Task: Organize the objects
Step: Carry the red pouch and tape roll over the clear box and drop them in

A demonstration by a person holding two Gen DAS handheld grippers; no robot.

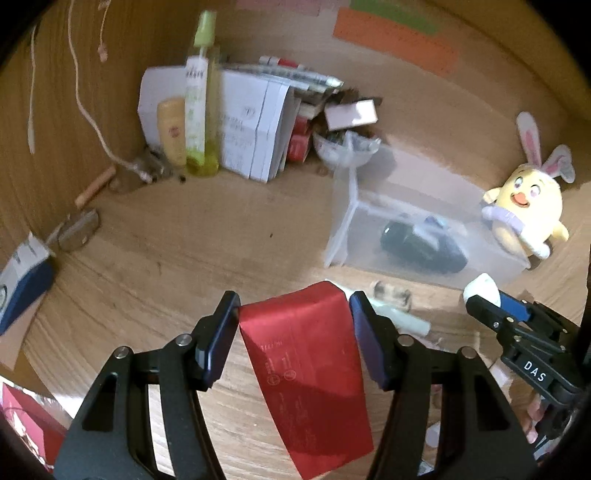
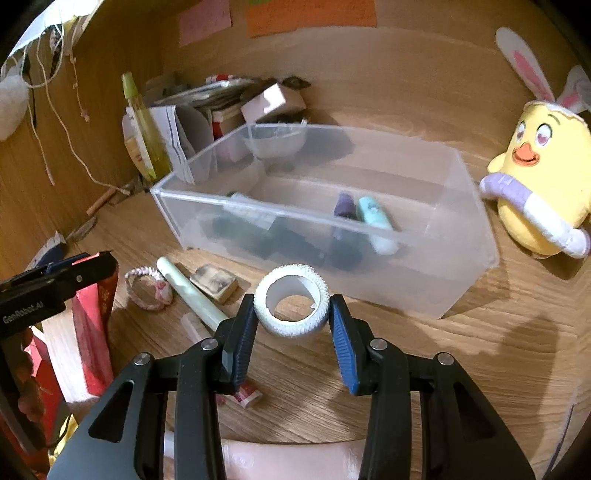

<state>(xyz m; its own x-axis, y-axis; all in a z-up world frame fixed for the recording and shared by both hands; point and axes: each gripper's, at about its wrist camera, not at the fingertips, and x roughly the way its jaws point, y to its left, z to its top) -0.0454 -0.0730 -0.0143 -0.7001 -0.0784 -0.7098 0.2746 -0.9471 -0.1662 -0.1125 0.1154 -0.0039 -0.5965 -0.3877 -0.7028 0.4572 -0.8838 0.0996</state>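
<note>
Two grippers: left gripper [image 1: 293,321] pinching one red packet [image 1: 310,373], right gripper [image 2: 291,325] clamped on one white tape roll [image 2: 291,305], just in front of the clear plastic bin [image 2: 461,236]. Inside the bin: one teal tube [image 2: 373,212], one purple item [image 2: 344,205], some blurred dark objects. Left of the bin: one pink hair tie [image 2: 147,288], one pale green tube [image 2: 188,295], perhaps an eraser [image 2: 214,282]. Right of it: one yellow chick plush [image 2: 535,181]. Underneath, wooden desk [image 2: 480,350]; behind, wooden wall with two sticky notes [image 2: 310,14].
</note>
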